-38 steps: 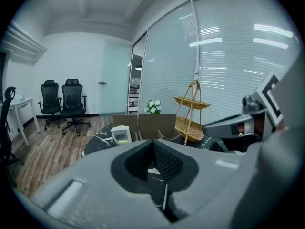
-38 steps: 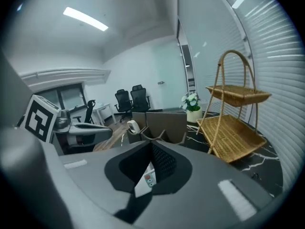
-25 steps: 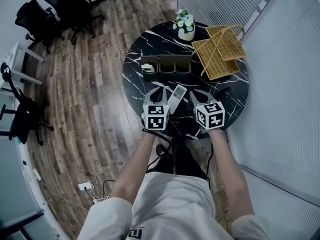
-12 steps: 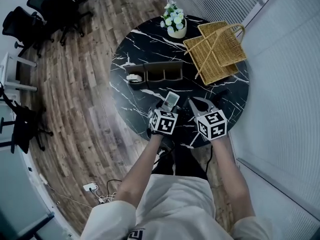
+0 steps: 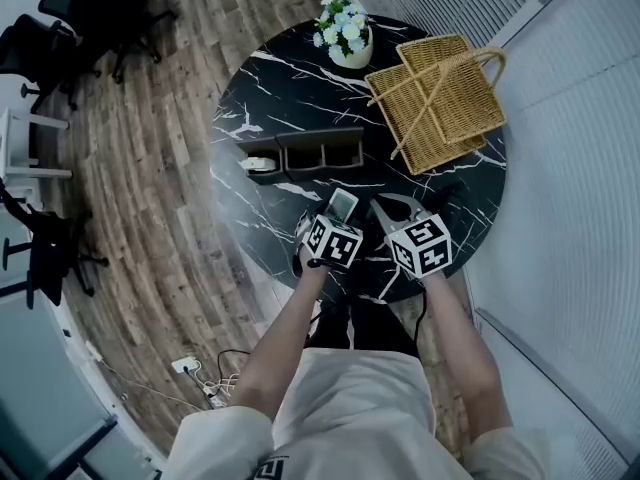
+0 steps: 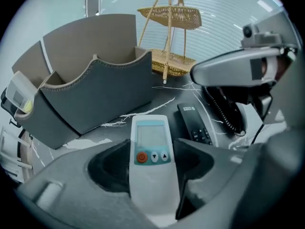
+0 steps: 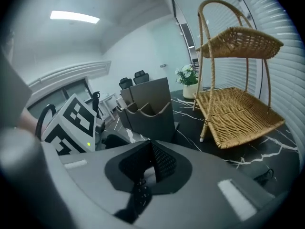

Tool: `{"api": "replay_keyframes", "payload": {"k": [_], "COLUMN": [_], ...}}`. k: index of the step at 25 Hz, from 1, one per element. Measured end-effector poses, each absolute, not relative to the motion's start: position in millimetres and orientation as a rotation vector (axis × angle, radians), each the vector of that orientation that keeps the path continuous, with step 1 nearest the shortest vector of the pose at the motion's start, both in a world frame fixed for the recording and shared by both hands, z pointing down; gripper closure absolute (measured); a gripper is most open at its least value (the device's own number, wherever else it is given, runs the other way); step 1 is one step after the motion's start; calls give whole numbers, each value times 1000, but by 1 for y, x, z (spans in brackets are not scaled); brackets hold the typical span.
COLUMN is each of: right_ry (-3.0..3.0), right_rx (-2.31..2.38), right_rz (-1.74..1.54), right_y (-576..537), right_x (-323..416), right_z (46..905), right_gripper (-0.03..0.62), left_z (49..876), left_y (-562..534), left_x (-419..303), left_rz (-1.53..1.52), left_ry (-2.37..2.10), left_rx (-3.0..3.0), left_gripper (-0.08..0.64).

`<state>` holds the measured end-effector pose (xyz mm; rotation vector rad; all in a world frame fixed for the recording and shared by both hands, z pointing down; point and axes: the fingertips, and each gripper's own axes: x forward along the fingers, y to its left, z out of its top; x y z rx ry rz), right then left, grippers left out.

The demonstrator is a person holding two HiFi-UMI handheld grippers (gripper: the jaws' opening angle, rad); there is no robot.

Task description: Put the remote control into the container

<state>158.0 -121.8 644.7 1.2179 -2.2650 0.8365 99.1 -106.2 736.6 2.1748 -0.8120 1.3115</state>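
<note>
1. Since a second before, the left gripper (image 6: pixel 153 160) had come down over the white remote (image 6: pixel 150 128), which earlier lay in the open between the two grippers. Its jaws had just been opening.
2. Left jaws stood wide apart, one on each side of the remote, with no grip on it. Whether the left pad brushed the remote's edge could not be told.
3. Remote lay flat on the black marble table (image 5: pixel 290 88), on the near side of the gray container (image 6: pixel 95 94), not in it.
4. Right gripper (image 7: pixel 151 162): jaws closed together, nothing held.
5. Head view: the left gripper's marker cube hid most of the remote, and only its far end showed.
6. Black remote (image 6: pixel 194 125) lay just right of the white one, its near end hidden behind the right jaw.
7. Pale item (image 6: pixel 19 97) in the container's end compartment was cut off by the picture edge and could not be identified.
</note>
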Motion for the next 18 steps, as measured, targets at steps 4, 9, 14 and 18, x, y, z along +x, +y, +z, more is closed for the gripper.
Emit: {"api": "replay_keyframes", "payload": {"k": [4, 9, 14, 18], "right_ry": [-2327, -2424, -2456, -2573], "right_rx": [1084, 891, 704, 649], "right_rz": [896, 1118, 1325, 1312], "right_y": [-119, -113, -105, -100], "right_x": [141, 117, 97, 74], "right_z": [655, 660, 659, 629], "right_gripper": [587, 366, 354, 491], "left_z": [724, 684, 659, 650], "left_y": [-105, -89, -79, -78], "left_x": [96, 104, 95, 83], "left_rz": [1159, 805, 677, 640], "left_ry": [-852, -834, -881, -903], "left_rx": [2295, 2567, 2674, 2687], "left_gripper": [268, 268, 268, 268]}}
